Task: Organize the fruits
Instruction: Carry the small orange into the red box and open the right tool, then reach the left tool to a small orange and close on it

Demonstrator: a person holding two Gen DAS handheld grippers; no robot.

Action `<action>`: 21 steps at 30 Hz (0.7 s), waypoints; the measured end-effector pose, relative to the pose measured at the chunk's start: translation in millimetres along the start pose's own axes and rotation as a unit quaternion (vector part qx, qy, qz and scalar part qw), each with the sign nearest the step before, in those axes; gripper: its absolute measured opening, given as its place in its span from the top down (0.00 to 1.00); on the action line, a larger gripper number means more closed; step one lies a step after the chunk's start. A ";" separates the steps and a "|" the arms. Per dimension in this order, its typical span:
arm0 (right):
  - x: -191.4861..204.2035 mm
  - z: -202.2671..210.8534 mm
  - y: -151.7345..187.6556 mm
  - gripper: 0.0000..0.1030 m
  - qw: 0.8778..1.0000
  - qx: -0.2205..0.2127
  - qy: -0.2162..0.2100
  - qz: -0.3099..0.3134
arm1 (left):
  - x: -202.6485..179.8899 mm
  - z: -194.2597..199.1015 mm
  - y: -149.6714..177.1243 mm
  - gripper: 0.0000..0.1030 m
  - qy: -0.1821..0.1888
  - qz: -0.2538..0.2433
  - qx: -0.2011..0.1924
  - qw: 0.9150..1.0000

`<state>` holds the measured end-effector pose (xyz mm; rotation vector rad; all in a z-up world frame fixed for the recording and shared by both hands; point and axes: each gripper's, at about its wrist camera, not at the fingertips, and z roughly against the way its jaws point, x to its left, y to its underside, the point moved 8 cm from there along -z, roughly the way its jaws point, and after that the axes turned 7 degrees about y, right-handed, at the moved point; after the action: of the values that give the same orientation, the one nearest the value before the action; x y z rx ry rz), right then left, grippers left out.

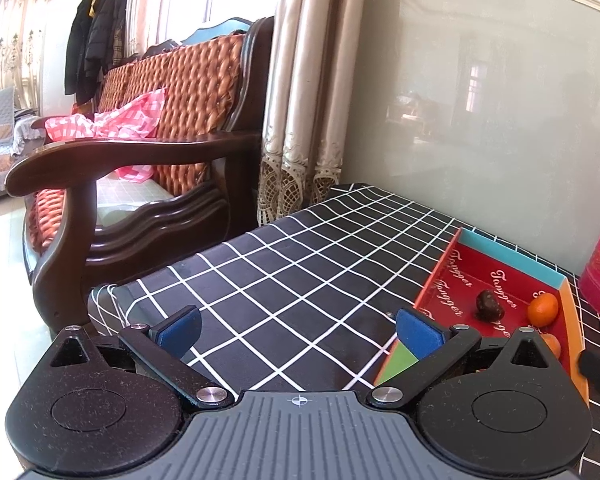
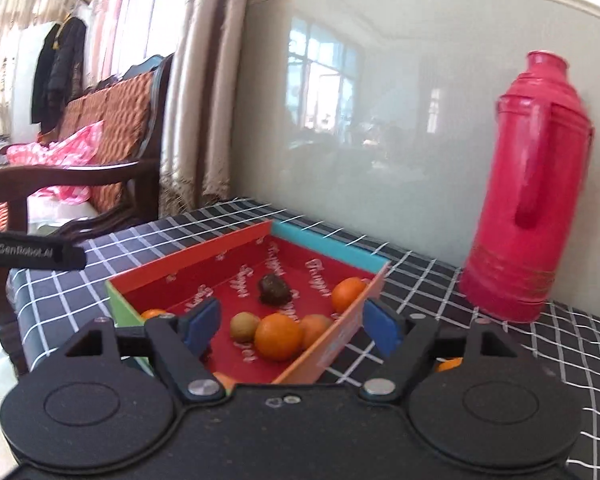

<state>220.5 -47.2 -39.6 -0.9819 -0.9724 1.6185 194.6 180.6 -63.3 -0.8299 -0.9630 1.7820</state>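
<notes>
Red cardboard lines the box (image 2: 220, 276), which sits on the checked desk (image 1: 284, 272) toward its far edge, near the flask (image 2: 528, 188). Inside lie oranges (image 2: 278, 336), a tan fruit (image 2: 244, 326) and a dark fruit (image 2: 274, 289). The right hand-held gripper (image 2: 294, 326) hangs wide and empty over the box's near corner; the left hand-held gripper (image 1: 298, 330) is wide and empty just beside the box.

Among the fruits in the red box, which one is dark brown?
The wrinkled dark brown fruit near the far side of the red box; the others are oranges and one pale tan fruit.
</notes>
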 end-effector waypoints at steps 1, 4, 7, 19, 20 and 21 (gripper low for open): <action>-4.7 -0.9 0.2 0.25 1.000 0.001 0.008 -0.004 | -2.9 0.0 0.4 0.00 0.002 -0.002 0.000 1.000; -22.1 -0.9 3.6 0.23 0.999 0.010 0.035 -0.017 | -12.0 0.1 1.7 0.00 0.007 -0.010 0.001 1.000; -41.9 2.1 8.4 0.15 0.996 0.016 0.077 -0.029 | -24.1 1.7 2.7 0.00 0.013 -0.018 0.000 1.000; -143.6 21.1 51.8 0.06 0.960 0.074 0.260 -0.078 | -121.4 16.5 14.7 0.00 0.081 -0.102 -0.026 0.991; -150.0 23.4 54.7 0.06 0.957 0.077 0.269 -0.080 | -130.9 19.2 16.4 0.00 0.090 -0.109 -0.029 0.990; -155.3 26.0 57.3 0.06 0.954 0.079 0.278 -0.080 | -140.6 21.9 18.1 0.00 0.100 -0.117 -0.033 0.988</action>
<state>209.6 -213.1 -60.1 -1.1295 -0.5123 1.1658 218.4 39.6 -50.7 -0.8797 -0.9489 1.4443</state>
